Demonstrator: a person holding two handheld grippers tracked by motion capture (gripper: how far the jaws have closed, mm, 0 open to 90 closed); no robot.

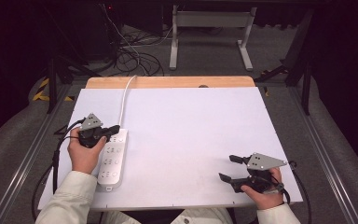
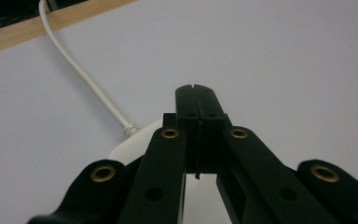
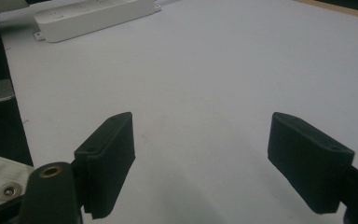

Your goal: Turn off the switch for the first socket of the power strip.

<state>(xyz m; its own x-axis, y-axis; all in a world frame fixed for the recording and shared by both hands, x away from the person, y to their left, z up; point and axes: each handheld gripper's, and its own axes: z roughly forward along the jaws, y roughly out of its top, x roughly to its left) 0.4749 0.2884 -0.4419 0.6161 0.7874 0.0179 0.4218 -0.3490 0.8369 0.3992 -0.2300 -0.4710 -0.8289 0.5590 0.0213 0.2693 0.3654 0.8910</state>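
Power strip (image 1: pixel 111 159): rigid plastic, light, smooth; grip across narrow body, not the cord (image 1: pixel 124 100).
L tongs (image 1: pixel 113 129): closed, empty, over strip's cord end.
R tongs (image 1: pixel 229 168): wide open, empty.

The white table surface (image 1: pixel 191 140) lay bare across its middle and right, leaving wide room between the two grippers. The one obstacle was a white power strip (image 1: pixel 112 161) along the left side, its white cord (image 1: pixel 125 100) running back over the wooden far edge (image 1: pixel 170 82); the left gripper (image 1: pixel 114 128), jaws pressed together, hung over the strip's far end. The right gripper (image 1: pixel 228 168), jaws spread wide, sat near the front right corner with nothing between them or ahead but bare surface.
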